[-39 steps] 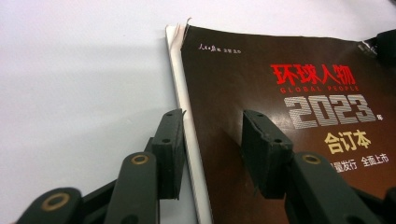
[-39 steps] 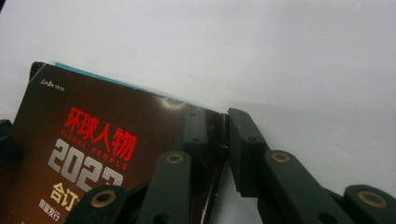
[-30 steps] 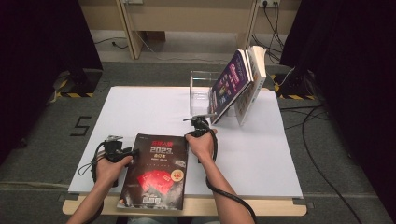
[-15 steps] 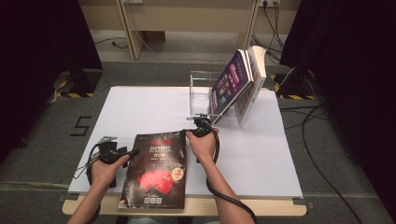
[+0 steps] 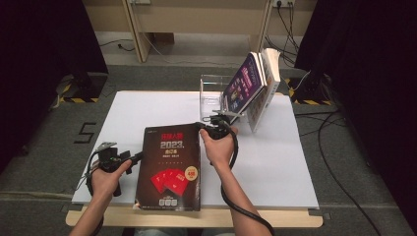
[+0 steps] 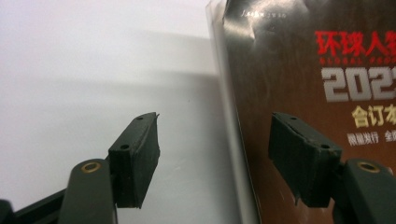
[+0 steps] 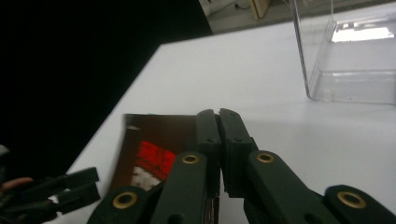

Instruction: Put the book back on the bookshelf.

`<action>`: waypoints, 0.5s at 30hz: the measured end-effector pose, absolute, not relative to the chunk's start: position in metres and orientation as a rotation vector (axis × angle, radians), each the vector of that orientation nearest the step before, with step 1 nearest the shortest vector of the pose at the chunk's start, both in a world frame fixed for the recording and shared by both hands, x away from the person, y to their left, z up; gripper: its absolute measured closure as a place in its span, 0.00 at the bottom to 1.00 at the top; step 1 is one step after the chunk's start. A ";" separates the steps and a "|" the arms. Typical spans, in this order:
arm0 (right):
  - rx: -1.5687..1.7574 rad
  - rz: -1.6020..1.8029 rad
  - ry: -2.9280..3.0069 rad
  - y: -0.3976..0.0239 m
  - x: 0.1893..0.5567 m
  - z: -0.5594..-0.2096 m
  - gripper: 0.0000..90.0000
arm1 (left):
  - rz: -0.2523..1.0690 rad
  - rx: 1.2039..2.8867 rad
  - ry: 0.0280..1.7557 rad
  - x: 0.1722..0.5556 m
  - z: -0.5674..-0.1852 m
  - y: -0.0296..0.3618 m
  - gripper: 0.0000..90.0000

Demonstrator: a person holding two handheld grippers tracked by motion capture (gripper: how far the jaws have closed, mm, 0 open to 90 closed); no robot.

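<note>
My right tongs pinch the magazine at its far right corner; my left tongs are wide at its left edge.

High view: the dark magazine (image 5: 169, 169) is on the white worktop (image 5: 290, 162), near the front edge. The right tongs (image 5: 201, 126) grip its far right corner, the left tongs (image 5: 139, 156) are just beside its left edge. Left gripper view: the left tongs (image 6: 212, 154) have just been opening and stand wide, pressing nothing, with the magazine's edge (image 6: 299, 79) between them. Right gripper view: the right tongs (image 7: 218, 116) are closed on the magazine (image 7: 154, 140); a clear box (image 7: 345, 60) stands behind.
</note>
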State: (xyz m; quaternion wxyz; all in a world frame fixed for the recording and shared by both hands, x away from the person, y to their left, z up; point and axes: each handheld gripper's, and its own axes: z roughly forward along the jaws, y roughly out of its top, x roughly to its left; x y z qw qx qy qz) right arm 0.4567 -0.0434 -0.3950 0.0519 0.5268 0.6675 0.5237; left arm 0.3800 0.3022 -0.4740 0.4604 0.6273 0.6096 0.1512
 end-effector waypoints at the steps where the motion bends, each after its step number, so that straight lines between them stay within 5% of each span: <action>1: 1.581 1.589 2.019 -0.045 0.455 -0.390 0.98 | 0.372 1.539 1.497 0.380 -0.473 0.302 0.37; 15: 1.527 1.620 1.900 -0.062 0.456 -0.359 0.98 | 0.368 1.535 1.501 0.380 -0.475 0.303 0.37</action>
